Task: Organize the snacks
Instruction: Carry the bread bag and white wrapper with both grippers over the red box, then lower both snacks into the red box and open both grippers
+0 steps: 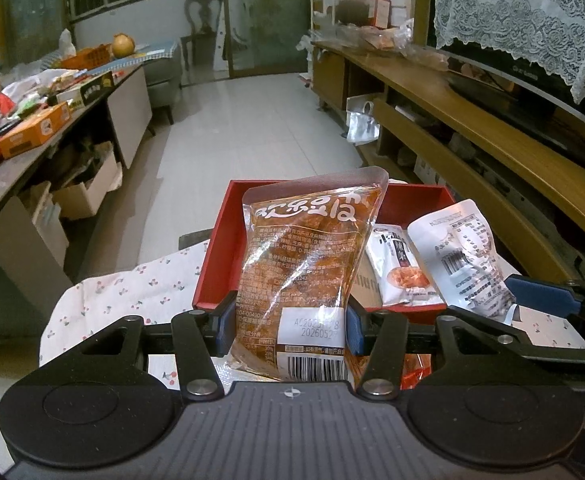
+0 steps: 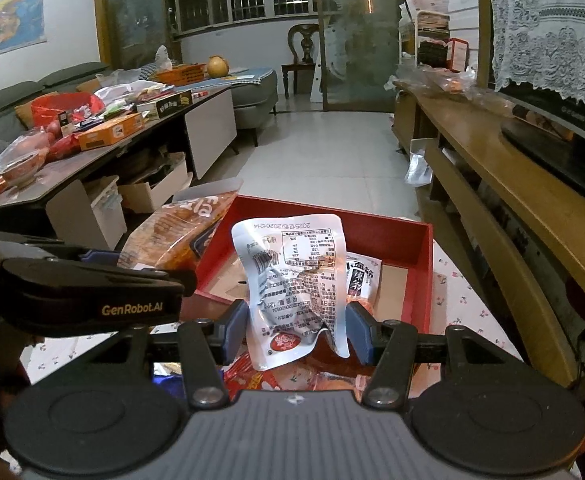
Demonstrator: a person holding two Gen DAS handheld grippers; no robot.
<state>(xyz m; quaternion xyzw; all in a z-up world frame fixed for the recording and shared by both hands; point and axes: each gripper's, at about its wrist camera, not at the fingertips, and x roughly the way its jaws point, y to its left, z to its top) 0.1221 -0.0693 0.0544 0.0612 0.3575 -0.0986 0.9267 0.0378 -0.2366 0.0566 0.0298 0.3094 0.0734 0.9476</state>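
Orange snack packet (image 1: 298, 264), clear-fronted with white lettering and a barcode at its lower end, pinched upright between the blue pads of the left tongs (image 1: 290, 330); lifted in front of the near wall of the red box (image 1: 220, 240), its top edge reaching above the far rim. White foil packet (image 2: 296, 292), printed side with table and barcode facing the camera, crumpled, clamped at its lower half by the right tongs (image 2: 297, 330); held over the near part of the red box (image 2: 422, 280). Seen also from the left wrist view as a white foil packet (image 1: 462, 256) off to the right, with a blue pad of the right tongs (image 1: 540, 292) beside it. Seen from the right wrist view, the orange snack packet (image 2: 180, 232) at the left, over the box's left wall, gripped by the left tongs (image 2: 100, 260).

Inside the box, a small white sachet (image 1: 400, 268) with black characters lying on a brown cardboard floor; same sachet (image 2: 362, 276) partly hidden behind the foil packet. Box resting on a cherry-print cloth (image 1: 140, 292). More red and orange wrappers (image 2: 260, 376) just below the tongs, near the camera. Cluttered side tabletop (image 1: 32, 168) at the left, wooden TV stand (image 1: 492, 136) at the right, tiled floor (image 1: 252, 120) between.
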